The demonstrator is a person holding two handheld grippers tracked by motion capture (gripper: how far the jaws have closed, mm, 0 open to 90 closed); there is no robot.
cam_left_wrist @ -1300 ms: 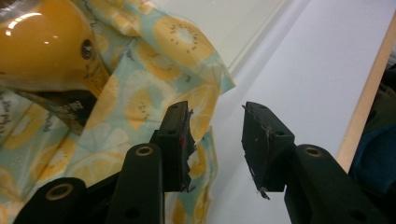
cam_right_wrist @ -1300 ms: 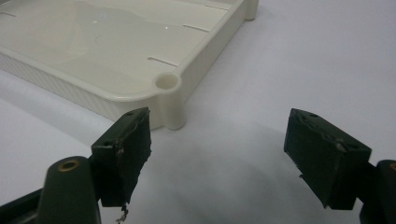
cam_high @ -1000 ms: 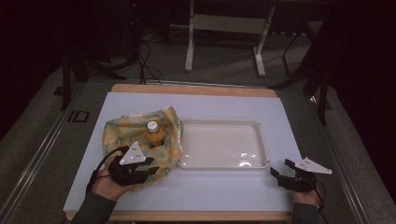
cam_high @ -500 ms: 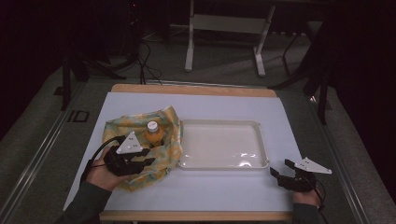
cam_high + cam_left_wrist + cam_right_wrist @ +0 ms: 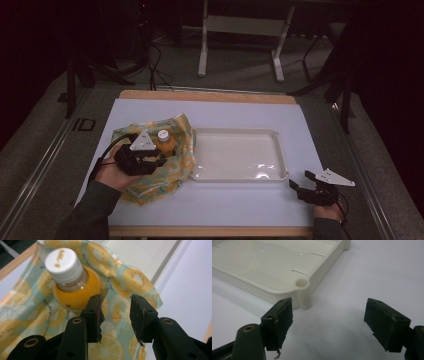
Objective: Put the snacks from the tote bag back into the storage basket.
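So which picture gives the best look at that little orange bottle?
The left gripper view: the orange bottle looms close, white cap and lettering clear, nestled in the lemon-print cloth. The high view shows it small, beside the left tongs.

The bottle point(image 5: 75, 287) holds orange liquid under a white cap point(image 5: 63, 263). The cloth point(image 5: 167, 170) is pale teal printed with yellow lemon slices. The tray point(image 5: 240, 176) is cream-white on a white table point(image 5: 250, 205) with a light wooden edge. Both grippers' jaws are black.
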